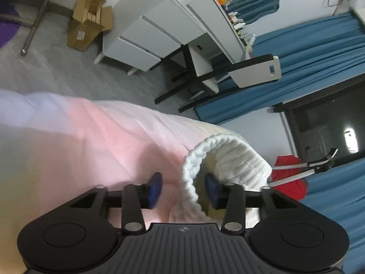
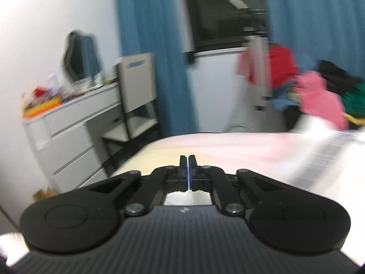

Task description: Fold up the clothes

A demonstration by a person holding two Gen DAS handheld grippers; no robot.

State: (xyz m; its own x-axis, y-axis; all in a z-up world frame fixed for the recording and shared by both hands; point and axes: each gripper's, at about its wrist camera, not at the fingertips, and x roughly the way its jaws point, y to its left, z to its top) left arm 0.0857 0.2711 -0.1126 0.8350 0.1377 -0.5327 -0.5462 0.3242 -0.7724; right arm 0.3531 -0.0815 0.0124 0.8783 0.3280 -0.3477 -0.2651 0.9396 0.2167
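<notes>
Two grippers: left gripper [image 1: 183, 188] jaws wide apart astride white knit cuff [image 1: 219, 157] on pink bed [image 1: 91, 141]; right gripper [image 2: 188, 173] jaws closed, empty.

Right gripper [image 2: 188, 173] jaws together (blurred).

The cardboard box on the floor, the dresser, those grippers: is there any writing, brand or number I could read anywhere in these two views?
None can be read.
Cardboard box: a pale label on its side, too small and blurred to read.
Left hand-held gripper: only a small round emblem on its body, no letters.
Right hand-held gripper: a similar mark, blurred.
Bottles on the dresser: labels too small.
</notes>
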